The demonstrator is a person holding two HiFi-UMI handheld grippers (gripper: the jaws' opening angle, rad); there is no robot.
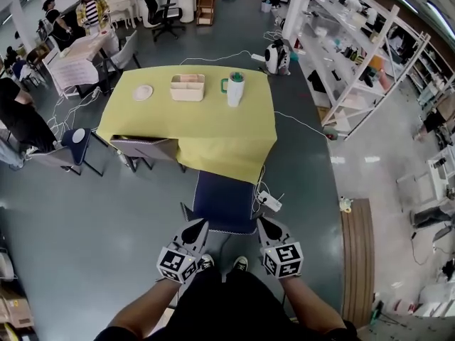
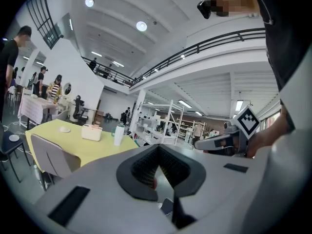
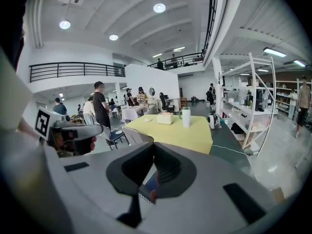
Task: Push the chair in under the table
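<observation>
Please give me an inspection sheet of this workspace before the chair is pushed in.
Surface: table covered by a yellow cloth.
Job's things: blue chair at the near end, seat mostly out from the table.
Clutter: plate, box and cup on the table; grey chair at its left side.
Grippers: left gripper and right gripper shut, empty, at the chair's back; contact unclear.
Cables: power strip beside the chair; white cable on the floor.
Surroundings: shelves right; people far left.
</observation>
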